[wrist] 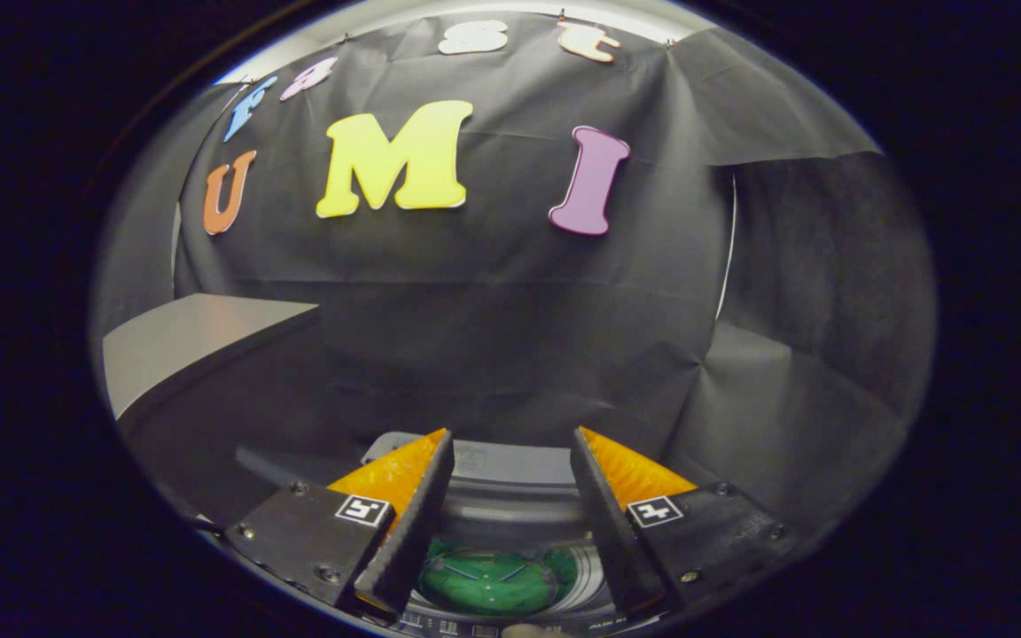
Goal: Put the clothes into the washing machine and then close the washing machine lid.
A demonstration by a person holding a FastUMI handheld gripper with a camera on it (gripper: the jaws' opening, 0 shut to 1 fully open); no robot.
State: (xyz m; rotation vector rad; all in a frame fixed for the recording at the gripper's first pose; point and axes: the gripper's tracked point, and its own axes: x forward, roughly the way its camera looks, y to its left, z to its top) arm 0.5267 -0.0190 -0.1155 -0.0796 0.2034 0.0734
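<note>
My gripper point(510, 443) hangs open above the washing machine point(510, 505), with a wide empty gap between its fingers. Below and between the fingers I look down into the round drum, where something green point(486, 583) lies at the bottom. The machine's grey rim curves just beyond the fingertips. The top opening is uncovered; the lid itself I cannot make out.
A grey tabletop point(191, 341) juts in at the left, higher than the machine. Black cloth walls close the space behind the machine and on the right. A strip of the machine's control panel point(475, 627) shows near the bottom.
</note>
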